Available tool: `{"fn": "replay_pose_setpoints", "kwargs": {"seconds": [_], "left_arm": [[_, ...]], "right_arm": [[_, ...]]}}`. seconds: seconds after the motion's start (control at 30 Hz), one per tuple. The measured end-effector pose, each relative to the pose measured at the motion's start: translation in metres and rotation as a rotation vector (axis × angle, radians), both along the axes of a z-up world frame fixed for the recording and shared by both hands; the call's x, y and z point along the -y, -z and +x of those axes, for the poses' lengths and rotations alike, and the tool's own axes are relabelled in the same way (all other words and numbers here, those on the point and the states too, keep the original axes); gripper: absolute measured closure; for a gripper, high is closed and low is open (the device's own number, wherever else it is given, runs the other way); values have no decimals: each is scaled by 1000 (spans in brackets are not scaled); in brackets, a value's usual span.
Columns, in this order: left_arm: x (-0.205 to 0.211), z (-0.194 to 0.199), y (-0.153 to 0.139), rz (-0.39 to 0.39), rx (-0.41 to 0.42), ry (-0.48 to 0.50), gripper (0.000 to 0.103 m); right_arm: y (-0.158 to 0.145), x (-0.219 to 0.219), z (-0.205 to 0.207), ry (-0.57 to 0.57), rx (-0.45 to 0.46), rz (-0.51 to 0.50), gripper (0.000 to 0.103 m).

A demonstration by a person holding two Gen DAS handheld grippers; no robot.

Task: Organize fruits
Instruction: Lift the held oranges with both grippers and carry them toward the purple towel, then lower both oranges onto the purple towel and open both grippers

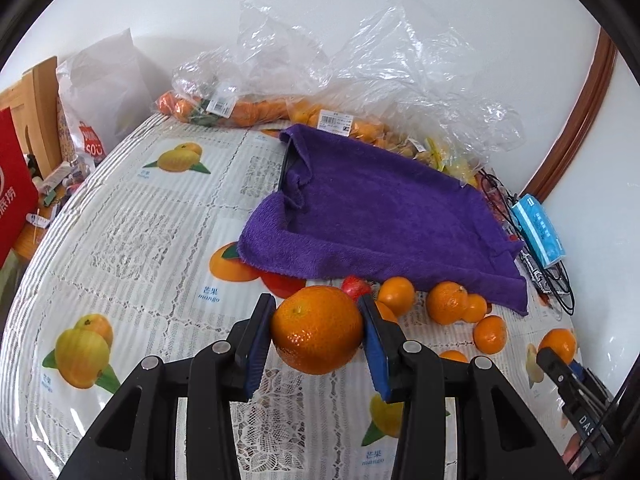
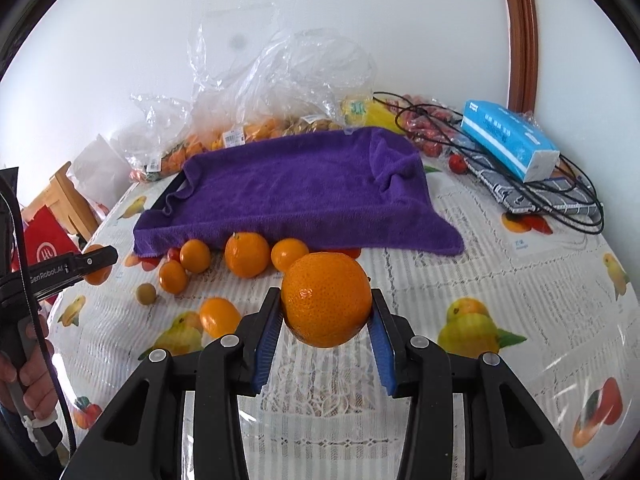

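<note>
Each gripper has its blue ribbed pads pressed on a round, dimpled orange, jaws only as far apart as the fruit is wide: the left gripper (image 1: 318, 330) clamps the left orange (image 1: 317, 329), glossy with a small stem dimple on top, and the right gripper (image 2: 326, 312) clamps the right orange (image 2: 326, 299); both fruits are held above the table (image 1: 132, 240). The gripper arms are matte black plastic with silver rivets; in the right wrist view the left tool's side reads "GenRobot.AI", gripped by a hand (image 2: 28, 376). Behind the held fruit lies a loose cluster of smaller oranges (image 2: 247, 254), smooth and shiny, along the near edge of a purple towel (image 2: 296, 192), a thick terry cloth draped over a dark tray (image 1: 285, 164) whose rim shows at one corner. A small dull greenish-brown round fruit (image 2: 146, 293) lies apart from the cluster. The tablecloth (image 2: 460, 240) is glossy white vinyl with a lace pattern and printed fruit pictures, some captioned "mango" with Chinese characters. At the back, crinkled clear bags (image 1: 360, 72) with barcode labels hold more orange fruit against a plain white wall. A blue tissue pack (image 2: 508, 138) rests on a patterned pouch with black cables (image 2: 576, 196). A red bag (image 1: 16, 184) with white lettering and a wooden chair (image 1: 40, 96) stand left; brown wooden trim (image 2: 520, 32) runs up the wall.
</note>
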State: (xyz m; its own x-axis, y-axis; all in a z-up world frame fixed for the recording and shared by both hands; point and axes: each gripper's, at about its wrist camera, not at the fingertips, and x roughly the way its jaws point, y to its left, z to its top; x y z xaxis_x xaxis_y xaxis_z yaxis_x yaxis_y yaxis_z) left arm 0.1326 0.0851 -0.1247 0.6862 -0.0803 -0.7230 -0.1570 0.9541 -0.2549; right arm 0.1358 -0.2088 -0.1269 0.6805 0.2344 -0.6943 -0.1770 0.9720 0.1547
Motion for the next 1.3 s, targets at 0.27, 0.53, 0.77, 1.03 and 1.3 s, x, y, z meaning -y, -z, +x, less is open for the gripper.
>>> {"fn": "replay_pose_setpoints", "kwargs": {"seconds": [0.27,0.53,0.77,1.03,1.3], "left_arm": [[8,8,-10,15,13,20,63],[13,23,-13,30,12,31,63],[15,46,-14,23,20,37,63],[19,76,-23,49,54,39,63],[21,106,-28,59,68,52,63]], "right_arm": [[-18,-2,22,5,50,-25,61],[-33,-10,45,-36,79,-32,61],[-41,-16,65,-36,112,-23,61],[-48,-32,92,-47,137,-11,61],[-46,-38,121,-43,144,-4,61]]}}
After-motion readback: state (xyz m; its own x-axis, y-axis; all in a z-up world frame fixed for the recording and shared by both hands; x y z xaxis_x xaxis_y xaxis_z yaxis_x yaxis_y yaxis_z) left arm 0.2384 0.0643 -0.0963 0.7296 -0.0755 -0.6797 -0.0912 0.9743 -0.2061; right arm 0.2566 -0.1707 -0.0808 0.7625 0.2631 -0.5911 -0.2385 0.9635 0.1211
